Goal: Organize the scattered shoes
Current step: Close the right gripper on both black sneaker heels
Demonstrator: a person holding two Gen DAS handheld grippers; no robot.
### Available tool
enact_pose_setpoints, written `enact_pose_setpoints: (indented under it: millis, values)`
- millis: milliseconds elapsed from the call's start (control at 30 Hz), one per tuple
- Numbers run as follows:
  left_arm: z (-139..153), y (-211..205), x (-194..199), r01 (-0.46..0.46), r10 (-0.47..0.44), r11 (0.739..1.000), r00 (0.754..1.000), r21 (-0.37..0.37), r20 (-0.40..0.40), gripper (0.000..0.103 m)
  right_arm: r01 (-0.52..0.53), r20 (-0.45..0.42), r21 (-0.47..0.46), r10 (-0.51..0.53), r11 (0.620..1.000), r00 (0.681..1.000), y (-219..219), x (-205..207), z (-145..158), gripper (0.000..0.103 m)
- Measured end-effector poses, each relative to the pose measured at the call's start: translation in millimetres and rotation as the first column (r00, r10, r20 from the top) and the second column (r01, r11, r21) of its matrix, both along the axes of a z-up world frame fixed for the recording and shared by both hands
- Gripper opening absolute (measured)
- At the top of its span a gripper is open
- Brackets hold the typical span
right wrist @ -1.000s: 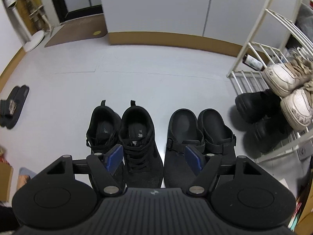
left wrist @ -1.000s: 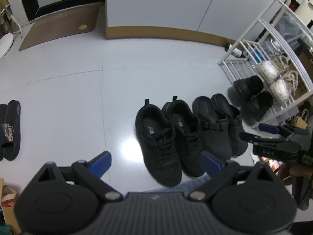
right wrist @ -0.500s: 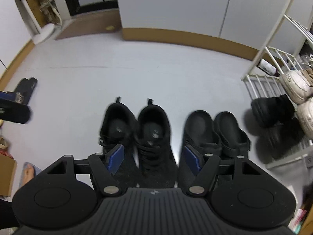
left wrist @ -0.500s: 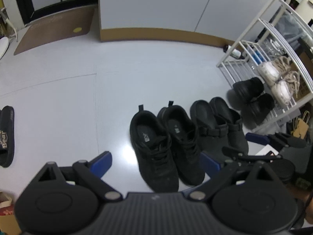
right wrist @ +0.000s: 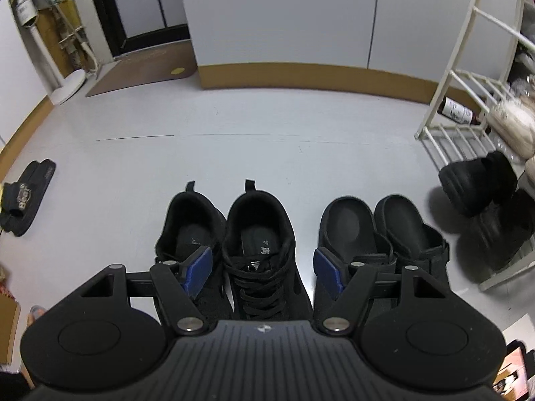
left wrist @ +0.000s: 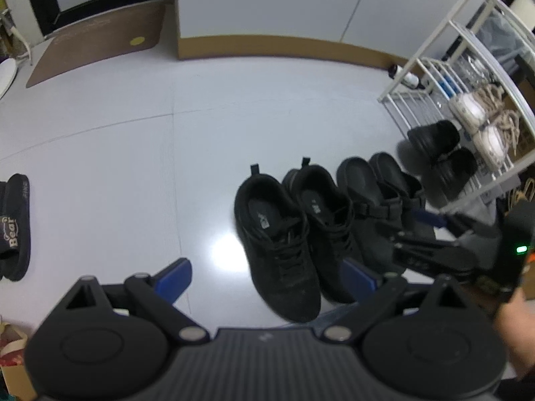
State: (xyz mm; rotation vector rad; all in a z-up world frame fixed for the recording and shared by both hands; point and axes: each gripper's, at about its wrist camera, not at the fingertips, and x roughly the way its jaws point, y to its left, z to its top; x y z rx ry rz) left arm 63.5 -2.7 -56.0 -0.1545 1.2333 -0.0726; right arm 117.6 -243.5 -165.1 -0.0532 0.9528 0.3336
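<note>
Right gripper (right wrist: 262, 267) hangs spread over the right sneaker (right wrist: 264, 244), its pads clear of it. Left gripper (left wrist: 267, 275), also spread, holds nothing.

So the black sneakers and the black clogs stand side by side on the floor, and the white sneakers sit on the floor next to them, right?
Not quite. The white sneakers sit on the white rack, not the floor, as the left wrist view shows. The black sneakers and clogs do stand side by side on the floor.
</note>
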Motion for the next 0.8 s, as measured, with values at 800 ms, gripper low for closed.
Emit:
enact_pose_setpoints:
  millis: [800]
  values:
    - [-7.6,31.5,3.4,-0.087,0.087,0.996,0.995,0.001,-0.040,0.097,0.051,0.135,0.133,-0.070,0.990,0.988,60.8,21.3,-120.3,0.054]
